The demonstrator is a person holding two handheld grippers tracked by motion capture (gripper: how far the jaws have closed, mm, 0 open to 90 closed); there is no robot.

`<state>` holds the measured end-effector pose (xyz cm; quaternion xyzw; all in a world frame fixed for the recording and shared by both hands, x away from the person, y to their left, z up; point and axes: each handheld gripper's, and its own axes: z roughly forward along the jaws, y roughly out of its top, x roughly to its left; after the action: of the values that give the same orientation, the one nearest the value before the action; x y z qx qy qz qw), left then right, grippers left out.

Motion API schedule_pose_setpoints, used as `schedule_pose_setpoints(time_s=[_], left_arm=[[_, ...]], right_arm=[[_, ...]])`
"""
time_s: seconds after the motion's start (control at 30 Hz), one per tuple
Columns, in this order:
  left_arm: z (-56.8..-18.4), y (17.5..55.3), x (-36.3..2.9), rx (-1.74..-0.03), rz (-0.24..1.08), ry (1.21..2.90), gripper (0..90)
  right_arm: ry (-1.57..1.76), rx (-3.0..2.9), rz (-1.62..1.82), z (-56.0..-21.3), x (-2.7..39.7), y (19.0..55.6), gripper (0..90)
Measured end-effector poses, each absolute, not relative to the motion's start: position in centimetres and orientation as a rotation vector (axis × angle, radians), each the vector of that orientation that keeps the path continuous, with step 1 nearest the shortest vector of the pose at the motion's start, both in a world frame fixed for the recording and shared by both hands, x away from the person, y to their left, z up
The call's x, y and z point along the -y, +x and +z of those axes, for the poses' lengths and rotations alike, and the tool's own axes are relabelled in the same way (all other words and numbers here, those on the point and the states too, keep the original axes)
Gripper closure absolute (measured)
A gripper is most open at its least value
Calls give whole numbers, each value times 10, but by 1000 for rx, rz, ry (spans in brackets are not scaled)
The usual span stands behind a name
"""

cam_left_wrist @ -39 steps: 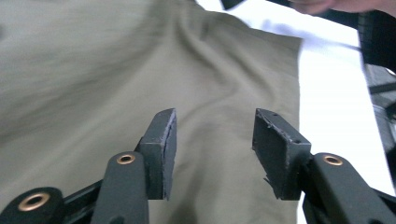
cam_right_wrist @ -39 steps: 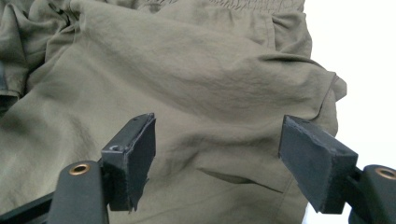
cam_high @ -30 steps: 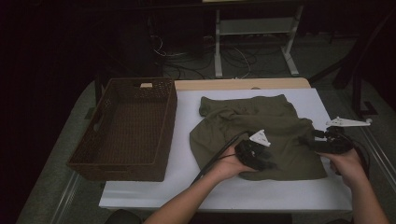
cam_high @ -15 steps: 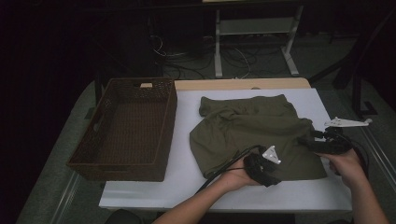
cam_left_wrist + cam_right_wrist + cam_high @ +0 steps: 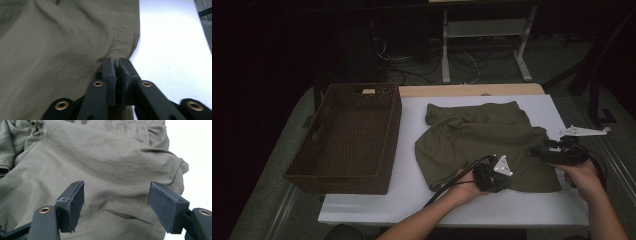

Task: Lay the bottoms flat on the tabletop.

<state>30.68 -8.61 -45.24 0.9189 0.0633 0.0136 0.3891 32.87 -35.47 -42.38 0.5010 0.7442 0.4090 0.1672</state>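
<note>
Claws differ: left claw (image 5: 116,72), just closed, pinches the olive shorts' (image 5: 482,142) hem at six o'clock, while right claw (image 5: 116,206), jaws apart at three o'clock, should bite a full fold before lifting.

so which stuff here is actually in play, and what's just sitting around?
In play:
- olive garment
- left gripper, shut on the garment's hem
- right gripper, open over the garment

Sitting around:
- wicker basket, left of the garment
- white table
- wooden board behind the table
</note>
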Motion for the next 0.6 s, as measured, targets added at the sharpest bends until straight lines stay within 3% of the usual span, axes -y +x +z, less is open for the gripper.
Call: schedule_pose_setpoints(time_s=[0.6], left_arm=[[-449,297,89,-171,-131,2278,883]], right_arm=[[1421,-2102,1194,-421,357,328,289]])
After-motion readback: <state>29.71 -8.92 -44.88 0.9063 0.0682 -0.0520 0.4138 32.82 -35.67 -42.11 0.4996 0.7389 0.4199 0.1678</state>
